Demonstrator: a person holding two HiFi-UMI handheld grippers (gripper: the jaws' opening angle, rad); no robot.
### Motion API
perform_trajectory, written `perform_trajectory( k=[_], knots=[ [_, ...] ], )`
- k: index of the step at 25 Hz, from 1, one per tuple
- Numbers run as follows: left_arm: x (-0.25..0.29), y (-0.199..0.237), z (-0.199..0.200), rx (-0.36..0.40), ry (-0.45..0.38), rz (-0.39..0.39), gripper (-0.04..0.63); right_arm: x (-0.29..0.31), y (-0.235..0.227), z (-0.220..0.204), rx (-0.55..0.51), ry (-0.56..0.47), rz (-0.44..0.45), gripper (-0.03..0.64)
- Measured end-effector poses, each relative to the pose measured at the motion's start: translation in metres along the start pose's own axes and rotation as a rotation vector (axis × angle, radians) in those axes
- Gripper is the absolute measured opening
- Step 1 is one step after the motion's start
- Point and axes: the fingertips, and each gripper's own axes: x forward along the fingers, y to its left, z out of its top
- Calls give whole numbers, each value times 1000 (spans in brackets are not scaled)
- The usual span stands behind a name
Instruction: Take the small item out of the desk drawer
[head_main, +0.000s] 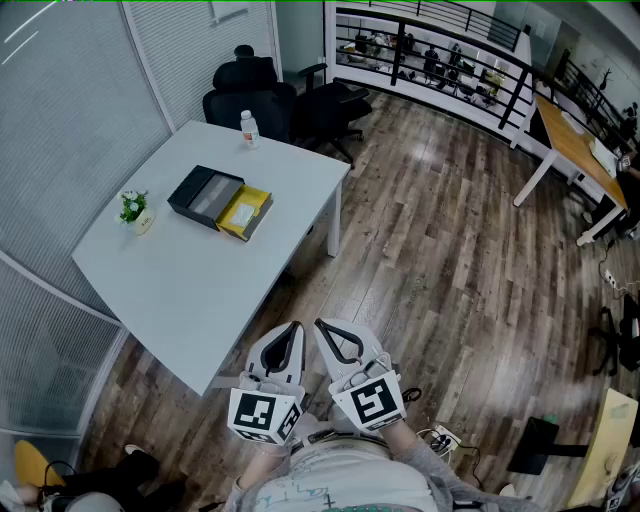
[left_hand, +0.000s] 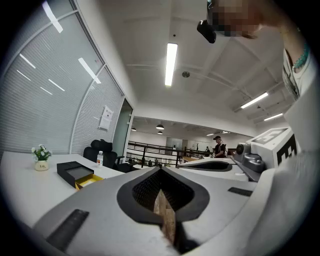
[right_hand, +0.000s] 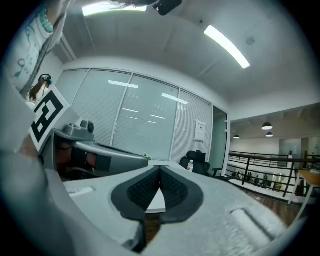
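Note:
A black desk drawer box (head_main: 205, 195) lies on the white table (head_main: 200, 290), and its yellow drawer (head_main: 247, 211) is pulled out toward the right. What lies inside the drawer is too small to make out. Both grippers hang close to the person's body, off the table's near corner and far from the box. The left gripper (head_main: 296, 325) is shut and holds nothing. Beside it, the right gripper (head_main: 320, 323) is also shut and holds nothing. In the left gripper view, the box (left_hand: 75, 171) with its yellow drawer (left_hand: 86, 182) sits far left, beyond the shut left gripper (left_hand: 161, 170). The right gripper (right_hand: 160, 168) points toward the table (right_hand: 156, 202).
A small potted plant (head_main: 134, 210) stands at the table's left edge and a water bottle (head_main: 249, 129) at its far corner. Black office chairs (head_main: 250, 90) stand behind the table. Wooden floor stretches to the right, with a railing (head_main: 430, 60) and another desk (head_main: 575, 145) beyond.

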Motion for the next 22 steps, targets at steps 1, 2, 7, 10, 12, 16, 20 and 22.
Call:
perform_trajectory(
  k=[1, 2, 7, 10, 12, 16, 20, 22],
  knots=[
    [0, 1, 0, 1, -1, 0, -3, 1, 1, -1, -3, -15, 3, 2],
    [0, 2, 0, 1, -2, 0, -3, 2, 2, -1, -4, -31, 8, 2],
    [1, -5, -1, 1, -2, 2, -3, -5, -1, -3, 10, -61, 32, 3],
    [3, -9, -2, -7, 4, 14, -3, -9, -4, -5, 0, -55, 46, 2],
    [5, -12, -5, -10, 8, 24, -3, -11, -7, -6, -2, -50, 60, 2],
    [9, -21, -16, -14, 12, 41, -3, -18, -12, -12, -3, -32, 88, 3],
    [11, -22, -22, -32, 24, 67, -3, -19, -18, -16, 4, -24, 96, 2],
    [13, -18, -23, -32, 27, 75, -3, -16, -22, -18, 8, -25, 99, 3]
  ],
)
